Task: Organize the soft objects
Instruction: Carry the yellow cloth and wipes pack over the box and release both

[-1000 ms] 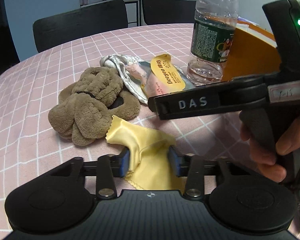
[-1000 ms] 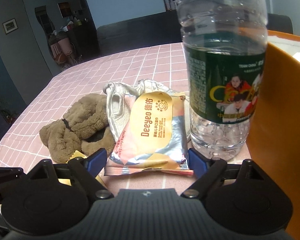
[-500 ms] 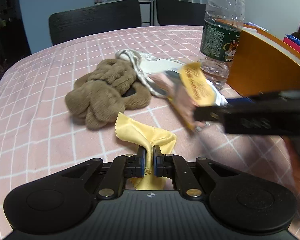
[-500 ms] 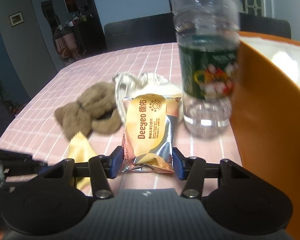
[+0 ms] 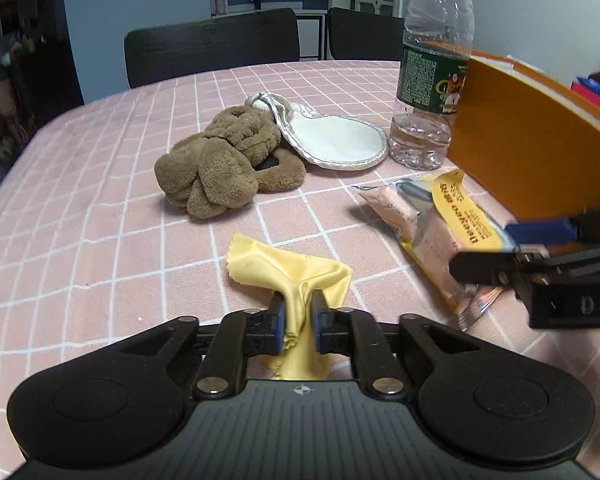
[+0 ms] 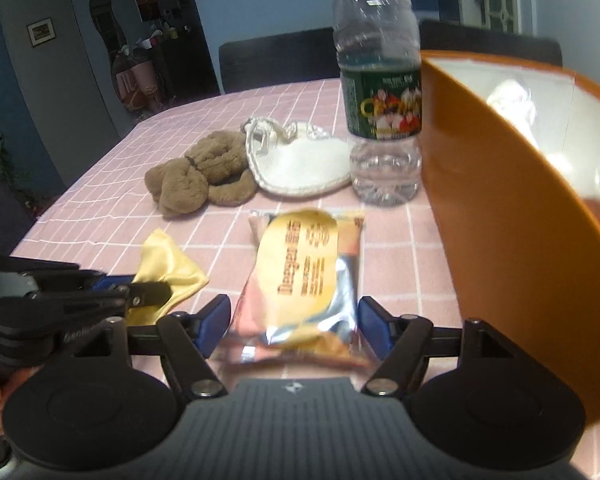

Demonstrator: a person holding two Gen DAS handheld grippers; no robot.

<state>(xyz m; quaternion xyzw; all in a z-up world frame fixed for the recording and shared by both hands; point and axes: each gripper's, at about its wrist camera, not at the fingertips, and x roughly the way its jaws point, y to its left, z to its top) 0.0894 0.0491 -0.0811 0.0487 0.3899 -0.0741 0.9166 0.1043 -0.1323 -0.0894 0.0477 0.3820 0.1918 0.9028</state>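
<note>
My left gripper (image 5: 298,320) is shut on a yellow cloth (image 5: 288,270) on the pink checked tablecloth; the cloth also shows in the right wrist view (image 6: 168,268). My right gripper (image 6: 294,324) is shut on a pink and yellow wipes packet (image 6: 300,276), held to the right of the cloth; the packet shows in the left wrist view too (image 5: 440,224). A brown plush toy (image 5: 224,160) and a white pouch (image 5: 332,136) lie further back on the table.
An orange bin (image 6: 520,208) stands at the right, close to the packet. A clear water bottle (image 6: 380,100) stands beside the bin, behind the packet. Dark chairs (image 5: 212,44) line the table's far edge.
My left gripper closed on the yellow cloth. My right gripper closed on the wipes packet and pulled it back off the white pouch, toward me and the right.
</note>
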